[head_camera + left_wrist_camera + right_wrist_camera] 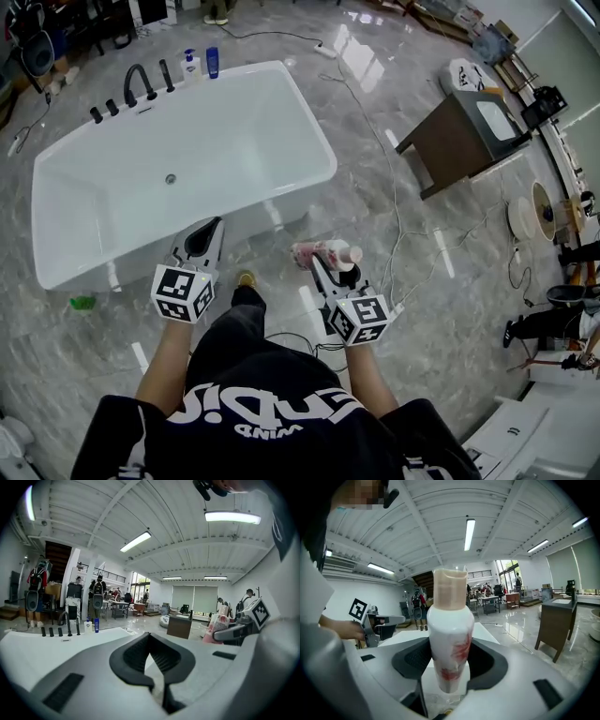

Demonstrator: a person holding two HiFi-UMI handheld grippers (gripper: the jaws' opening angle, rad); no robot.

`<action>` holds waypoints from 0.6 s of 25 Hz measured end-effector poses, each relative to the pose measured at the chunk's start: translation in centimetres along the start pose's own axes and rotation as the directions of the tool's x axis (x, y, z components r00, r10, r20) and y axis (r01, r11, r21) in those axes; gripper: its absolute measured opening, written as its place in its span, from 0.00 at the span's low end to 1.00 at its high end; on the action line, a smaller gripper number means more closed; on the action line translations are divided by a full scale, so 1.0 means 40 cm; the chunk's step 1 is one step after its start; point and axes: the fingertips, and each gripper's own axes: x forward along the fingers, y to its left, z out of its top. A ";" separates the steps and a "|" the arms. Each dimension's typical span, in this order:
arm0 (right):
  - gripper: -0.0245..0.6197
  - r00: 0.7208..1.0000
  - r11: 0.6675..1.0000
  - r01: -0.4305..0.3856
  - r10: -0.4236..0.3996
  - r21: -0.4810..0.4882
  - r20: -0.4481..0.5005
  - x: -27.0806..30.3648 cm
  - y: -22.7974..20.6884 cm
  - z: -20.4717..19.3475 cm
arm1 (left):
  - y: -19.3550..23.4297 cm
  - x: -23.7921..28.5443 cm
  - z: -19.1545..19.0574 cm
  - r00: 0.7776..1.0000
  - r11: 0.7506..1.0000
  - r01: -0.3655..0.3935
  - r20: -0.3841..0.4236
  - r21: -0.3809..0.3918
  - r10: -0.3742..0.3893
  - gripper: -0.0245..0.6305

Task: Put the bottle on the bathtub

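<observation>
White rectangular bathtub (103,258) on a grey marble floor (394,281), with a drain (171,178) set in its basin. A black faucet set (141,84), a white pump bottle (191,64) and a small blue bottle (213,61) are ranged along the far rim. A dark wooden vanity (459,141) stands at the right, with cables (394,202) trailed between. The white, pink-patterned bottle (449,639) is clamped in the right gripper (449,667) near the tub's near wall. The left gripper (150,641) is closed on nothing.
</observation>
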 end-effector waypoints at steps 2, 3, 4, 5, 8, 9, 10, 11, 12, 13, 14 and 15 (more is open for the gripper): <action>0.41 1.000 1.000 0.004 -0.004 0.003 0.006 0.078 -0.024 0.042 | 0.057 0.059 0.028 1.000 1.000 0.012 -0.008 0.004 -0.012 0.05; 0.41 1.000 1.000 0.008 -0.008 0.003 0.009 0.113 -0.035 0.062 | 0.081 0.086 0.040 1.000 1.000 0.019 -0.011 0.006 -0.019 0.05; 0.41 1.000 1.000 0.013 -0.013 0.003 0.013 0.145 -0.045 0.082 | 0.104 0.112 0.054 1.000 1.000 0.026 -0.013 0.010 -0.026 0.05; 0.41 1.000 1.000 0.017 -0.017 0.004 0.019 0.174 -0.055 0.101 | 0.124 0.137 0.068 0.999 0.999 0.033 -0.012 0.015 -0.033 0.05; 0.41 0.999 1.000 0.030 -0.030 0.011 0.023 0.240 -0.084 0.138 | 0.168 0.199 0.100 0.999 0.999 0.047 -0.004 0.016 -0.047 0.05; 0.41 0.999 0.999 0.033 -0.033 0.010 0.020 0.258 -0.093 0.145 | 0.180 0.215 0.106 0.999 0.999 0.050 0.000 0.012 -0.050 0.05; 0.41 0.999 0.999 0.036 -0.036 0.007 0.017 0.276 -0.102 0.151 | 0.191 0.231 0.112 0.999 0.999 0.051 0.004 0.008 -0.051 0.05; 0.41 0.999 0.999 0.038 -0.038 0.005 0.014 0.293 -0.112 0.157 | 0.201 0.248 0.117 0.999 0.999 0.050 0.009 0.003 -0.050 0.05; 0.41 0.999 0.999 0.038 -0.038 0.003 0.012 0.311 -0.122 0.163 | 0.210 0.263 0.122 0.999 0.999 0.047 0.013 -0.002 -0.047 0.05; 0.41 0.999 0.999 0.038 -0.038 0.001 0.008 0.327 -0.132 0.167 | 0.218 0.278 0.125 0.999 0.999 0.044 0.017 -0.006 -0.044 0.05; 0.41 0.999 0.999 0.038 -0.038 -0.003 0.004 0.343 -0.141 0.171 | 0.225 0.291 0.128 0.999 0.999 0.039 0.019 -0.009 -0.039 0.05; 0.41 0.999 0.999 0.036 -0.036 -0.008 -0.001 0.360 -0.148 0.175 | 0.232 0.304 0.130 0.999 0.999 0.034 0.020 -0.010 -0.034 0.05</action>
